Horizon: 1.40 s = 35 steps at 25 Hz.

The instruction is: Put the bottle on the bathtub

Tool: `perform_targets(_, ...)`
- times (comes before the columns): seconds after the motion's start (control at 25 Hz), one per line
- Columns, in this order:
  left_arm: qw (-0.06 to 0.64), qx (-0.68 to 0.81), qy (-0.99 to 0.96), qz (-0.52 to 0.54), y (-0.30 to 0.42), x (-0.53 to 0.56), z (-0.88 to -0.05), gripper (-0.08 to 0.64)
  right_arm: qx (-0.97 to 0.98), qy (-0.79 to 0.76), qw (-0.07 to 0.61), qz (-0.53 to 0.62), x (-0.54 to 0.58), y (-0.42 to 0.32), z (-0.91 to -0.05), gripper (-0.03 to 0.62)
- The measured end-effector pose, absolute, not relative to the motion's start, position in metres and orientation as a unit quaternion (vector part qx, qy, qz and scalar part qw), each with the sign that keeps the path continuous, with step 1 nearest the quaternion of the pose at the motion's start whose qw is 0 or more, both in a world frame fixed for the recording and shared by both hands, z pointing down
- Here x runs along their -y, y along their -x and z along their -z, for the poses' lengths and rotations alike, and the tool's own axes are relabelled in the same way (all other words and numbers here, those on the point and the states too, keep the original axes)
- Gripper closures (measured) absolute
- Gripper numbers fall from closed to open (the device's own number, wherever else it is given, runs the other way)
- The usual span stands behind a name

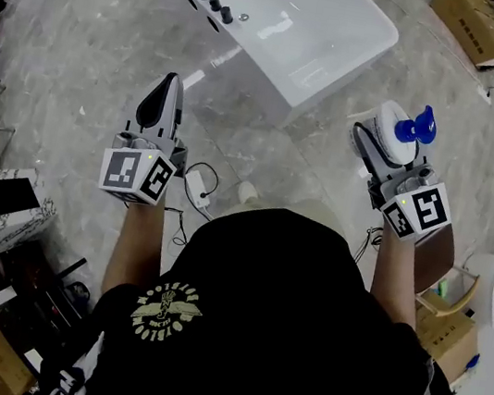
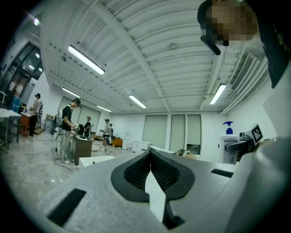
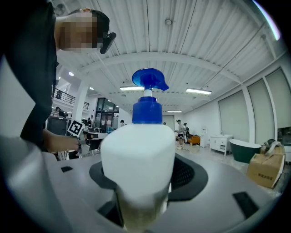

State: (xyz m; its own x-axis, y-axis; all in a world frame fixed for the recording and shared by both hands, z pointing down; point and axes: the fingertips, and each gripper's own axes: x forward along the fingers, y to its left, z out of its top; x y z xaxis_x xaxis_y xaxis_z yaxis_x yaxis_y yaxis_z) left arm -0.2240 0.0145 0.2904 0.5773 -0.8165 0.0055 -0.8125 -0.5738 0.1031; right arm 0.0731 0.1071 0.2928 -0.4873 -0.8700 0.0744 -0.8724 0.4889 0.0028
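Plastic seems the likely make of the bottle (image 3: pixel 138 159), a white pump dispenser with a smooth, stiff body. I judge it fairly light and hard to crush, but slippery enough to twist in a loose grip. The blue pump head (image 3: pixel 149 79) on its thin neck looks like the weak part, so the broad body is the place to hold it. That is where the right gripper (image 1: pixel 380 156) has it, jaws clamped on either side of the lower body. The bottle is carried in the air at the person's right, well apart from the bathtub (image 1: pixel 260 63) ahead. Its long axis runs along the jaws, base toward the gripper and pump end away from the person, with the spout turned to the right in the right gripper view. The left gripper (image 2: pixel 150 157) holds nothing, its jaws pressed together.
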Motion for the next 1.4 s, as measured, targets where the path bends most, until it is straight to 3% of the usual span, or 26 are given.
perform_targets(0.32, 0.058, 0.466, -0.883, 0.022, 0.236, 0.019, -0.295, 0.551, 0.852, -0.521, 0.037, -0.024, -0.092, -0.082, -0.294, 0.324)
perform_targets(1.4, 0.034, 0.478, -0.878, -0.017, 0.125, 0.13, -0.29, 0.551, 0.873, -0.487, -0.007, -0.035, 0.053, -0.179, -0.307, 0.324)
